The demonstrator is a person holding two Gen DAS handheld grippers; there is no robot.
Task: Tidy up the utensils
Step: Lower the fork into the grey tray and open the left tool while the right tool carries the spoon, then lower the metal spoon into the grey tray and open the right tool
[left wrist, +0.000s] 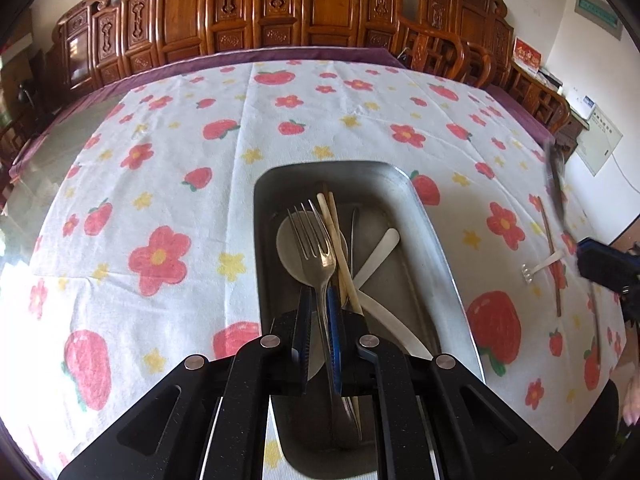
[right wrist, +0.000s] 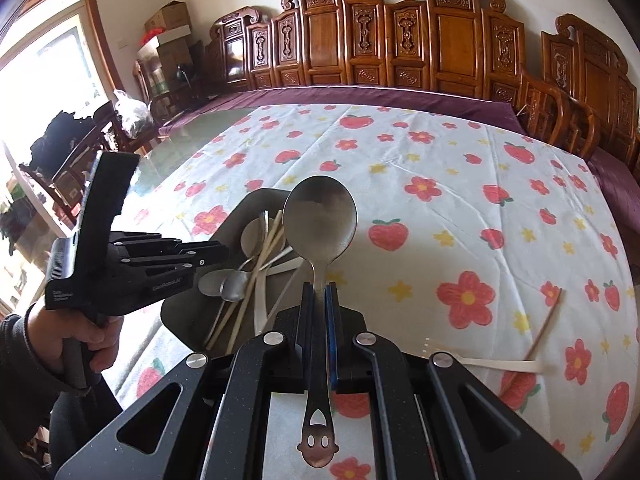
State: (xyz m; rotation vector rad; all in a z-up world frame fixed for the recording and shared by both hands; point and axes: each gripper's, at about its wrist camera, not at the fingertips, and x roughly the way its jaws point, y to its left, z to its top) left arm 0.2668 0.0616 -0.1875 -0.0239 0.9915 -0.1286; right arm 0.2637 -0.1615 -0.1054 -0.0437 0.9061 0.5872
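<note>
A metal tray (left wrist: pixel 432 236) lies on the flowered cloth and holds white spoons, chopsticks and metal utensils. My left gripper (left wrist: pixel 319 300) hovers over the tray; a metal fork (left wrist: pixel 314 236) lies between its jaws against the blue pad, the left pad standing slightly off it. My right gripper (right wrist: pixel 320 292) is shut on the neck of a metal spoon (right wrist: pixel 319 220), bowl up, to the right of the tray (right wrist: pixel 244 204). The right gripper (left wrist: pixel 600 264) shows at the right edge of the left wrist view. The left gripper (right wrist: pixel 208 256) shows over the tray in the right wrist view.
A white plastic fork (left wrist: pixel 540 268) and a brown chopstick (left wrist: pixel 550 252) lie on the cloth right of the tray; they also show in the right wrist view as the fork (right wrist: pixel 492 362) and chopstick (right wrist: pixel 544 324). Carved wooden chairs (right wrist: pixel 400 40) line the table's far side.
</note>
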